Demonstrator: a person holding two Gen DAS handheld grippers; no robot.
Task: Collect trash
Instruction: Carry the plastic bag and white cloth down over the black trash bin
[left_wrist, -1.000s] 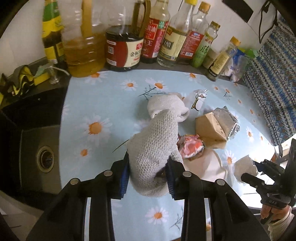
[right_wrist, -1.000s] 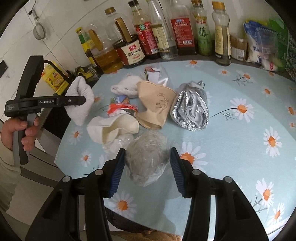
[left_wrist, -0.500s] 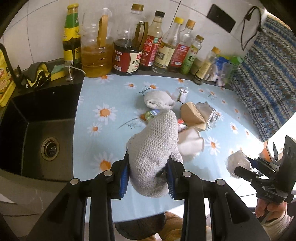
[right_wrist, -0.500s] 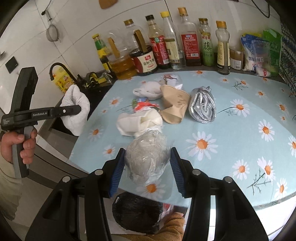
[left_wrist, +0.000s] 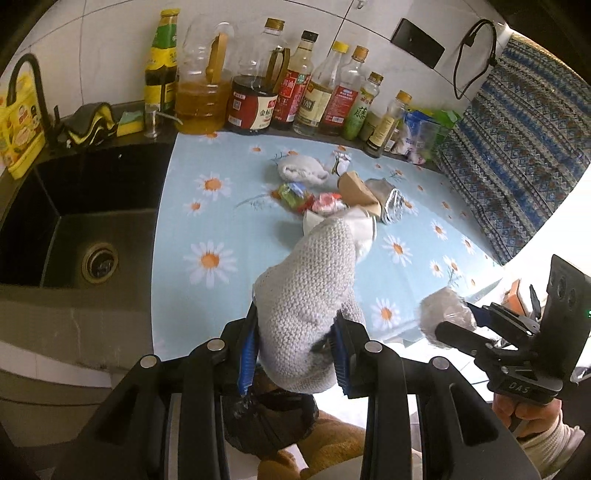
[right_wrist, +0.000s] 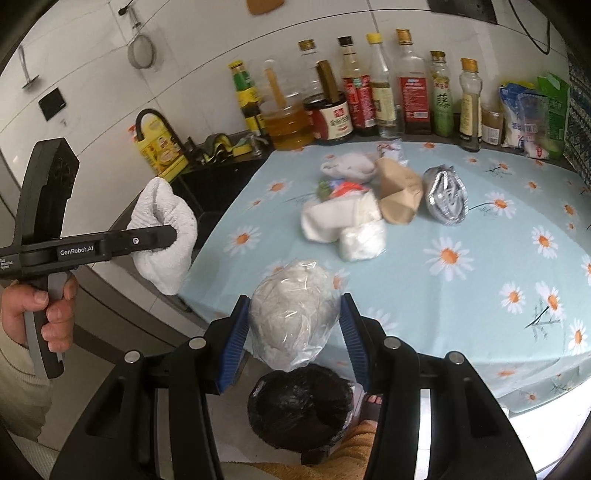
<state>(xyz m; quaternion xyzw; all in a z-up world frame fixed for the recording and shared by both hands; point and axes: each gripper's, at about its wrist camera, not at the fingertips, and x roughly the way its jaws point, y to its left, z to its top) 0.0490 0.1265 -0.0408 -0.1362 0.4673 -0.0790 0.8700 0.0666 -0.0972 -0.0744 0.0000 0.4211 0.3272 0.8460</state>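
Observation:
My left gripper (left_wrist: 295, 354) is shut on a grey knitted cloth (left_wrist: 310, 295) and holds it off the table's front edge, above a black bin bag (left_wrist: 269, 424). It shows in the right wrist view (right_wrist: 162, 236) with the white cloth (right_wrist: 164, 236). My right gripper (right_wrist: 293, 332) is shut on a clear plastic bag of grey stuff (right_wrist: 293, 314), held above the same black bag (right_wrist: 299, 402). That gripper shows in the left wrist view (left_wrist: 454, 321). More trash lies mid-table: a white wad (right_wrist: 340, 218), a brown paper bag (right_wrist: 400, 192), a foil pack (right_wrist: 445, 195).
A row of oil and sauce bottles (left_wrist: 258, 96) lines the back wall. A black sink (left_wrist: 66, 221) lies left of the daisy tablecloth (left_wrist: 207, 221). A patterned blue cloth (left_wrist: 517, 147) hangs at right. Snack bags (right_wrist: 532, 114) stand at back right.
Both grippers have pulled back from the table with their loads and now hang past its front edge, over the black bin bag.

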